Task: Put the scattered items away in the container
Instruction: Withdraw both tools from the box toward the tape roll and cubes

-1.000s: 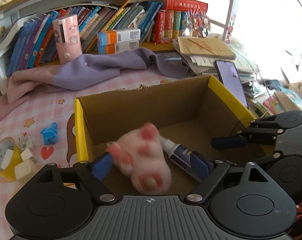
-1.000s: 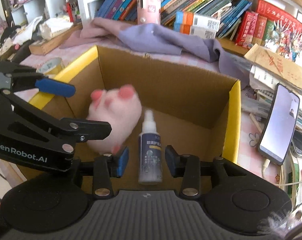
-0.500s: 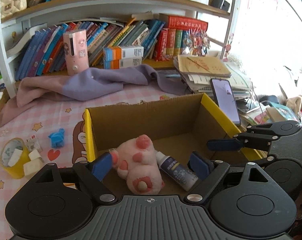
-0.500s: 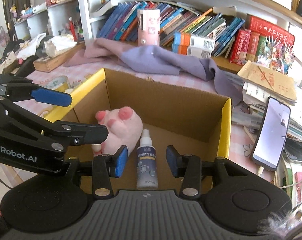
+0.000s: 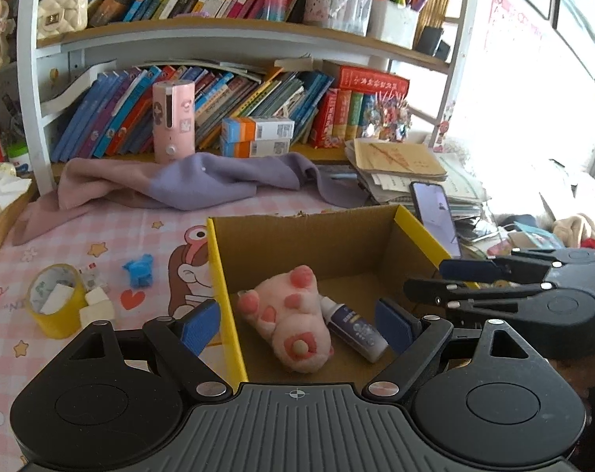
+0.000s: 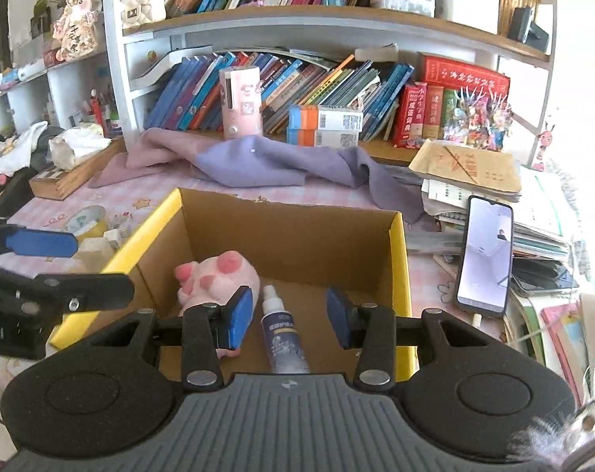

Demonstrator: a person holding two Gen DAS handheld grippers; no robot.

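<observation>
An open cardboard box with yellow rims stands on the pink tablecloth. On its floor lie a pink plush paw and a small spray bottle, side by side. My left gripper hangs open and wide above the box's near edge, empty. In the right wrist view the box, paw and bottle show again. My right gripper is open above the bottle without touching it. Each gripper shows in the other's view: right, left.
Left of the box lie a yellow tape roll, white blocks and a small blue toy. A purple cloth lies behind. A phone leans on stacked papers at the right. A bookshelf closes the back.
The plush paw was blurred in motion inside the box and now lies still. Both grippers have lifted and drawn back, so more of the shelves shows.
</observation>
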